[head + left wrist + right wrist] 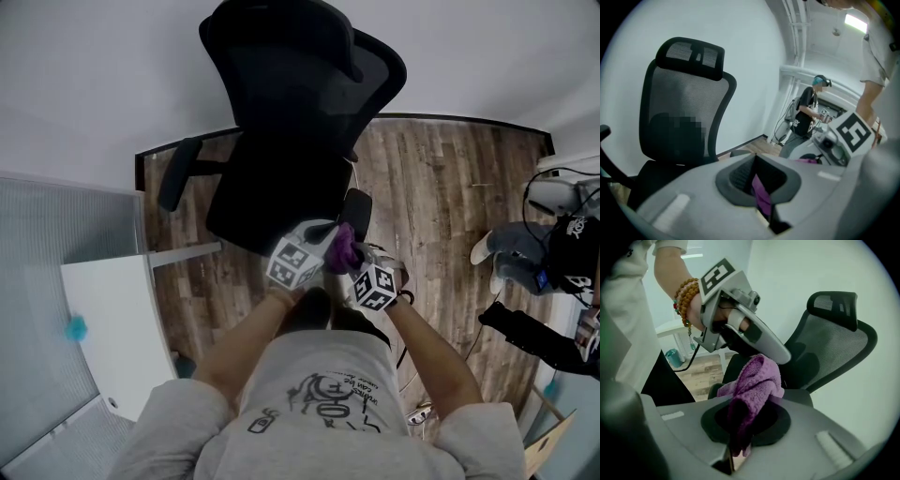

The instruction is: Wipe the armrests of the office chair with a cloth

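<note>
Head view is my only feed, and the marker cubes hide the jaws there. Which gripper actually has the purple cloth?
Observer: Both. The right gripper view shows the cloth bunched up and clamped in the jaws of the right gripper.
Operator: And the left one?
Observer: The left gripper view shows a thin purple strip of it pinched in the left gripper, whose jaws are nearly together.
</note>
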The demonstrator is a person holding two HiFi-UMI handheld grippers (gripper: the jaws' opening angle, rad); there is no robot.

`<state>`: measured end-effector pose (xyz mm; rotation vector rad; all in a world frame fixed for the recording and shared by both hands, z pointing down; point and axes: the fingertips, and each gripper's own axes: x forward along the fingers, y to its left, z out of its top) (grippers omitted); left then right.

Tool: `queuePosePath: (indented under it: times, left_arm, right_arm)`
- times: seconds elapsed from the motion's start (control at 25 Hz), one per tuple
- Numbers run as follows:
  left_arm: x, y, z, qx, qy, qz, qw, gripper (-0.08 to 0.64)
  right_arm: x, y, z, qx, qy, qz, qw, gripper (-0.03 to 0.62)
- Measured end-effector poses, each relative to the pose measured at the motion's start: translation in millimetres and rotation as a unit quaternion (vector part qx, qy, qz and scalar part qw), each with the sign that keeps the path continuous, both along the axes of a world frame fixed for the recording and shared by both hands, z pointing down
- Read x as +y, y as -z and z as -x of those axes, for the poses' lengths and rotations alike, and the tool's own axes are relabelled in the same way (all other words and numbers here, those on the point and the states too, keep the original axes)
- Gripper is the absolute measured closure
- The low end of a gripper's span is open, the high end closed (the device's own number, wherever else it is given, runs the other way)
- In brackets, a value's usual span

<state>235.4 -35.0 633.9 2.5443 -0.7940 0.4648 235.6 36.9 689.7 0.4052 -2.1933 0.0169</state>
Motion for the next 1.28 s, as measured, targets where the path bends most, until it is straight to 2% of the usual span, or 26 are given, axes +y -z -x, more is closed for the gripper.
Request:
queuePosePath:
  times: [0.24,0.44,0.56,0.76,0.96,1.12,1.28]
  left_arm:
    - [4.3,1.5,2.5,-0.001,0.002,0.002,1.0,0.558]
    - [0.7,-2.0,-2.2,-0.004,0.002,0.007,1.0,0.559]
    - [-3.2,-1.7,-3.1,-0.005,0.001,0.009,0.9999,0.559]
    - [-19.2,1.2,-6.4,-0.007,0.002,0.013,0.9999,0.559]
    - [-49.8,4.2,-18.4,-0.008,0.006,0.022,0.9997,0.56]
    - [-84.5,4.6,-15.6,-0.006,0.007,0.028,0.9996,0.559]
    - [-39.7,-5.4,-4.8,-0.005,0.002,0.019,0.9998,0.559]
  right_arm:
    - [37.0,2.9,12.4,-0.014,0.017,0.012,1.0,0.568]
    - [33.3,0.2,7.2,-0.009,0.038,0.009,0.999,0.568]
    - [20.1,-0.4,1.9,0.006,0.053,-0.003,0.999,0.568]
    - [-23.1,-3.0,-20.3,0.021,0.032,-0.004,0.999,0.568]
    - [-71.6,-2.7,-41.0,0.036,0.049,-0.006,0.998,0.568]
    - [-125.6,-4.0,-44.7,0.05,0.044,-0.008,0.998,0.568]
    - [-104.1,-16.5,-38.1,0.066,0.035,-0.028,0.997,0.568]
